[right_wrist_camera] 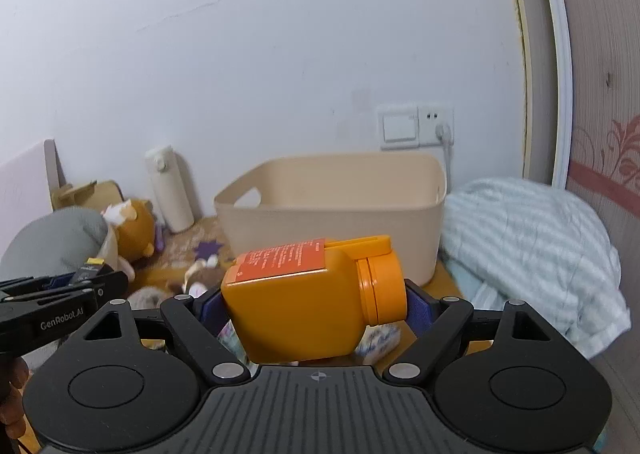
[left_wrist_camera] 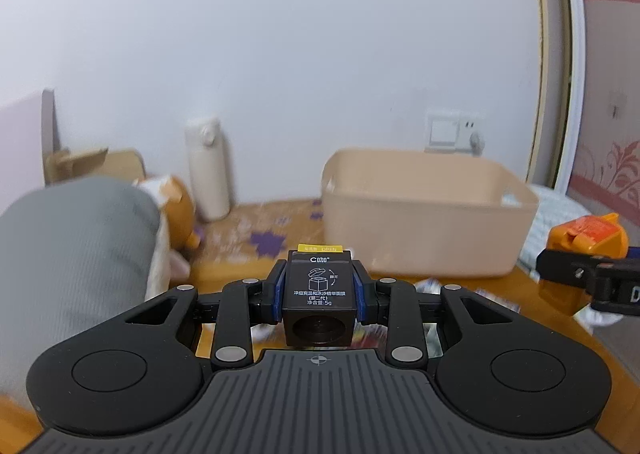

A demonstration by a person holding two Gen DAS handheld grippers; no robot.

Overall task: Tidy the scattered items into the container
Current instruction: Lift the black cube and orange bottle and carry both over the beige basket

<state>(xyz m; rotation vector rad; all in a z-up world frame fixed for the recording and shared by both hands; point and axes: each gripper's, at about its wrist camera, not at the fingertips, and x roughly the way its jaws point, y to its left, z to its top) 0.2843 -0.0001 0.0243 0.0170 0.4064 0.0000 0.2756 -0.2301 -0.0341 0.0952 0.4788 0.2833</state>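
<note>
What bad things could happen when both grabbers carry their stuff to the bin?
1. The orange bottle lies sideways in the right gripper, sticking out past the fingers, so it might twist or slip.
2. Both grippers aim at the same beige bin, so the left gripper holding the small black box might bump the right one.

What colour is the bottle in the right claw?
Orange bottle, with a red-orange label; clearest in the right wrist view.

black box (left_wrist_camera: 319,296), orange bottle (right_wrist_camera: 308,300) sideways, beige bin (right_wrist_camera: 332,209) seemingly empty
</note>
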